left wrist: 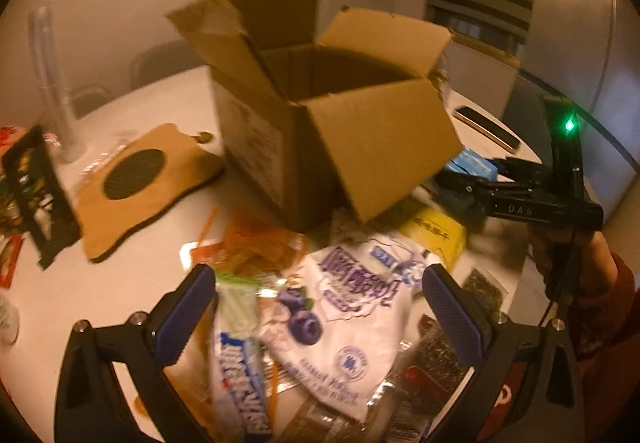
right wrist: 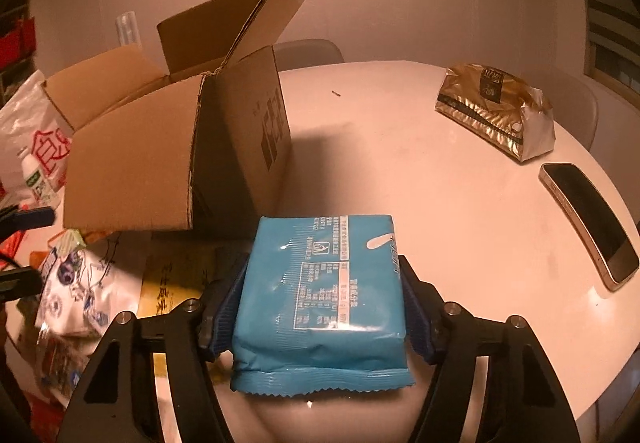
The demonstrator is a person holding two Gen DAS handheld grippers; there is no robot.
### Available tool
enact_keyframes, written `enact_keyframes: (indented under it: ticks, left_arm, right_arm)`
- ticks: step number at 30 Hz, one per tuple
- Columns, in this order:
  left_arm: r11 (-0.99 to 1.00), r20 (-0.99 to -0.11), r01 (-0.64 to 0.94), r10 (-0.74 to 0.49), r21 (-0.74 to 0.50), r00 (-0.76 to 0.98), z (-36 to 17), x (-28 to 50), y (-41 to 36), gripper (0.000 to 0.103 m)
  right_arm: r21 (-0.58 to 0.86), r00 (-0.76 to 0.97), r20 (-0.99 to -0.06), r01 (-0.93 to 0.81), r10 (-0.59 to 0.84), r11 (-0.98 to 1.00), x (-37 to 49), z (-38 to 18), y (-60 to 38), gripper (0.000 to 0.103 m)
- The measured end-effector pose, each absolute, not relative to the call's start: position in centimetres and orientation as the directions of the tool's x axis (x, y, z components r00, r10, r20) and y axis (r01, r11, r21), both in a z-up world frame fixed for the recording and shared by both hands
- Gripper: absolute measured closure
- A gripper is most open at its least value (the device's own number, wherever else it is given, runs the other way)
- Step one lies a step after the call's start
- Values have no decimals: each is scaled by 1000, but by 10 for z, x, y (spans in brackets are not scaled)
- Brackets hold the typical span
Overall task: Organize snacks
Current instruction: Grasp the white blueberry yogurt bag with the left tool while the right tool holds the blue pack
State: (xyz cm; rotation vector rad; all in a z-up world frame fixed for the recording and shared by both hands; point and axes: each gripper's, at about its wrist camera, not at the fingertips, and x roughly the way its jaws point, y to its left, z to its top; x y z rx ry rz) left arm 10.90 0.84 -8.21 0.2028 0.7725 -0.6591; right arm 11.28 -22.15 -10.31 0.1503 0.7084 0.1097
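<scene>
Here a round white table (right wrist: pixel 420 171) stands against a plain pale wall, with a striped blind at the room's right edge. On the table sit a gold foil pouch (right wrist: pixel 496 111) and, nearer, a smartphone (right wrist: pixel 588 219) lying flat, the two apart. A cardboard box (left wrist: pixel 320 115) stands upright near the middle, all four flaps open. Left of it lies a brown mat with a dark round mesh patch (left wrist: pixel 136 175).

The right gripper (right wrist: pixel 320 299) has its fingers clamped on a blue snack packet (right wrist: pixel 324 283), a plump, glossy pillow pack with a crimped edge and a white nutrition panel facing up; it is held just beside the box, by its right wall.

The left gripper (left wrist: pixel 316 307) hangs with its fingers wide apart above a loose heap of snacks in front of the box: a white blueberry-printed bag (left wrist: pixel 344 323), a yellow packet (left wrist: pixel 436 239), orange dried-fruit strips (left wrist: pixel 256 247) and dark seaweed packs (left wrist: pixel 436 359).
</scene>
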Motion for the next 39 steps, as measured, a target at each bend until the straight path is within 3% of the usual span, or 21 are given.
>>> enact_keyframes:
  ticks: [8,18,21,23,28,32,35,39]
  left_arm:
    - [703,-811,710,-426,-18,401,-101,125,-27,1]
    - [707,-869,707,-361,-20,337,-117,143,-39,2]
    - [705,-874,709,-353,-15,333,-117,141,-44,9]
    - [705,-879,709,-323,23,350,-118,141,-48,22]
    - [705,-878,709,-323,26,353,-119,140,-53,30]
    - [708,-873,705,-327,27,362,-115,126,-51,50]
    - [723,-870,691,-336,7,361,-111,128,-45,59]
    - [727,-865,686,-335,14,373,-110,124,-41,62]
  right_arm:
    - [210,751,-613,-143,244,967,107,-103,-234,38]
    - [227,757,-594,-168,273,959,103,-106,-237,38]
    - [222,757,-594,-172,273,960,103,-107,-237,38]
    - [219,756,-595,-174,273,960,104,-107,-237,38]
    - [219,756,-595,-174,272,960,104,-106,-237,38]
    - [217,755,-597,-172,270,961,103,-106,-237,38]
    - [224,756,-597,-164,268,961,104,-107,-238,38]
    - [222,761,-595,-155,260,963,102,-105,-238,39]
